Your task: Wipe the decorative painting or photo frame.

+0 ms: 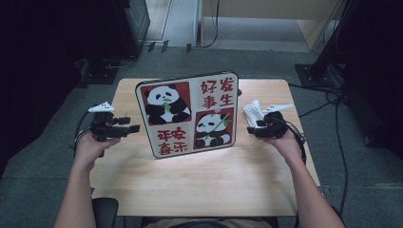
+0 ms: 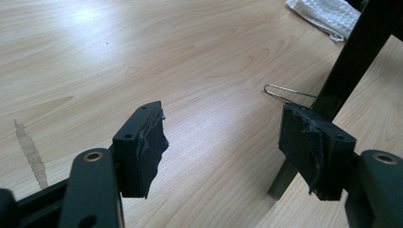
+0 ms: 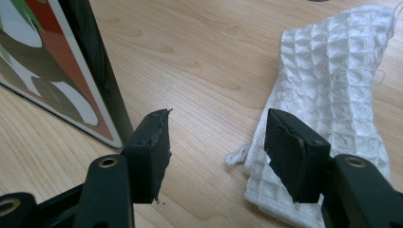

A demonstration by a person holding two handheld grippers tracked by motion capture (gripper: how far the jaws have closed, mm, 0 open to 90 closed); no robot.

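Panda board (image 1: 187,114): upright at table (image 1: 214,180) centre, long axis 10-to-4 o'clock. White cloth (image 1: 253,112): 3 o'clock of it, long axis 12-to-6. Left gripper (image 1: 134,128) and right gripper (image 1: 250,130): both spread wide, empty.

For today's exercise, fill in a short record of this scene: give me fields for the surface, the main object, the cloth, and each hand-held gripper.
surface: light wooden table
main object: panda picture board, standing propped at mid-table, black edge and wire stand seen from the side
cloth: white waffle cloth, lying on the table to the right of the board
left hand-held gripper: open, beside the board's left edge, holding nothing
right hand-held gripper: open, just short of the cloth's near end, not touching it
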